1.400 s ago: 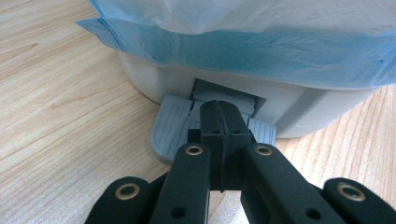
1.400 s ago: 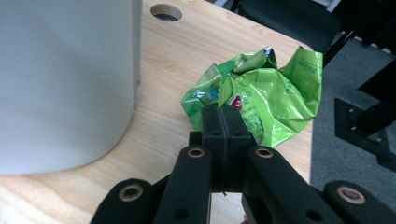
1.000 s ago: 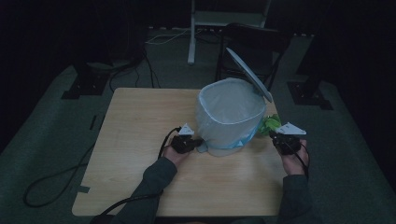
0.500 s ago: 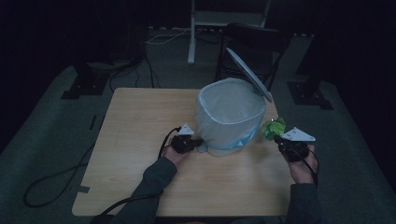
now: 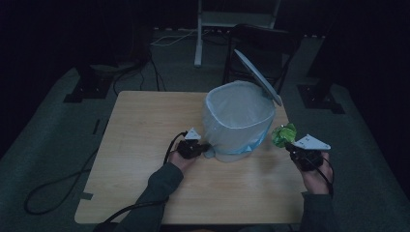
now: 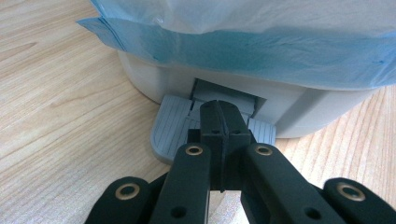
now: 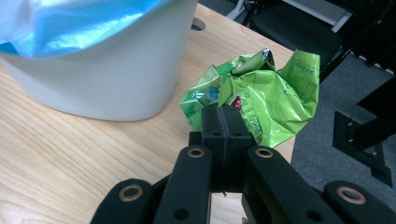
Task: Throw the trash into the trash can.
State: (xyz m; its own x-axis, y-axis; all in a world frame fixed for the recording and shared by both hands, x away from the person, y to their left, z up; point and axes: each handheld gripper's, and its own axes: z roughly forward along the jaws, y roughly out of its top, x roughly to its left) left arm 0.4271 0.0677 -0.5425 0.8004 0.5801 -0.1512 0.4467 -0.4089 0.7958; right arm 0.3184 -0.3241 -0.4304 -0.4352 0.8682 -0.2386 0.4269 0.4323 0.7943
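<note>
Left hand-held gripper [image 6: 218, 116]: jaws fully together, nothing between them. The tips rest on the grey foot pedal [image 6: 175, 126] at the base of the white pedal bin [image 5: 237, 121]. In the high view this hand-held gripper [image 5: 199, 149] sits low at the bin's near-left side, its cable trailing back along the sleeve.

Bin: stands on the wooden tabletop [image 5: 145, 125], right of centre. Lid [image 5: 257, 76] is raised and tilted back over the far-right rim. A blue liner bag [image 6: 243, 51] is folded over the rim and hangs down the outer wall to just above the pedal.

Right hand-held gripper [image 7: 223, 119]: jaws pressed together on a crumpled green wrapper [image 7: 261, 93], pinching its near edge. The wrapper is off the tabletop, held up near the tabletop's right edge, just beside the bin's right wall, not touching it as far as I can tell. In the high view the wrapper [image 5: 284, 134] sits ahead of the right hand-held gripper [image 5: 291, 146], below the level of the bin's rim.
</note>
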